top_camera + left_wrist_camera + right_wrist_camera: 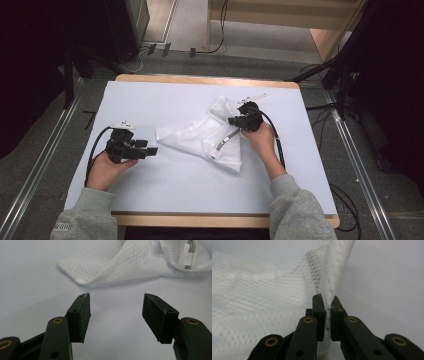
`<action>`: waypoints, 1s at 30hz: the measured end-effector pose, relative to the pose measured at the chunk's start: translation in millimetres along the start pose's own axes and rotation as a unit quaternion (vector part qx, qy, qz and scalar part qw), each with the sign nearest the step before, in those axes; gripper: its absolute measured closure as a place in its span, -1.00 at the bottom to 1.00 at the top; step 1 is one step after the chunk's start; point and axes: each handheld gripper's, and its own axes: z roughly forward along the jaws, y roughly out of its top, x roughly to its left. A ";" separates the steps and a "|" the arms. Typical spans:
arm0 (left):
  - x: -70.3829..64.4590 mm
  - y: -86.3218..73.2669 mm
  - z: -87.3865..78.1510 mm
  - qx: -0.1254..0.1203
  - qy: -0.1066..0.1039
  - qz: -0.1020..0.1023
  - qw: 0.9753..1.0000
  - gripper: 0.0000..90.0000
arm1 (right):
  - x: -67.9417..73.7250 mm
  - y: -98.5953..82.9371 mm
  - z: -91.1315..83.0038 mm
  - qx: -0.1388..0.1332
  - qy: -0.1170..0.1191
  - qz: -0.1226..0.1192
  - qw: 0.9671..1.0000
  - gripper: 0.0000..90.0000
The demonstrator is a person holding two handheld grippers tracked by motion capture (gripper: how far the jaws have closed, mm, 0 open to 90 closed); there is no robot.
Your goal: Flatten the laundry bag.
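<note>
A white mesh bag (200, 135) with a zipper (226, 142) lies crumpled at the middle of the white table cover (165, 185). My right gripper (234, 120) is shut on a fold of the mesh bag (287, 315) at its right side, with the netting pinched between the jaws and rising above them. My left gripper (151, 150) rests low over the table, left of the bag, open with nothing between its pads (81, 315). In the left gripper view a corner of the bag (105, 267) lies just beyond the jaws, with the zipper tab (186, 255) at the upper right.
The table's wooden edge (210, 80) runs along the far side and the front. Cables (277, 140) trail from both grippers. Black stands and dark equipment sit on the floor at left and right, with metal floor rails (350, 150) beside the table.
</note>
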 end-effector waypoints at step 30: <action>6.6 5.8 0.3 -0.009 0.003 -0.006 1.000 -0.10 | 126.7 -38.2 -58.6 -0.026 0.183 -0.107 0.977 0.89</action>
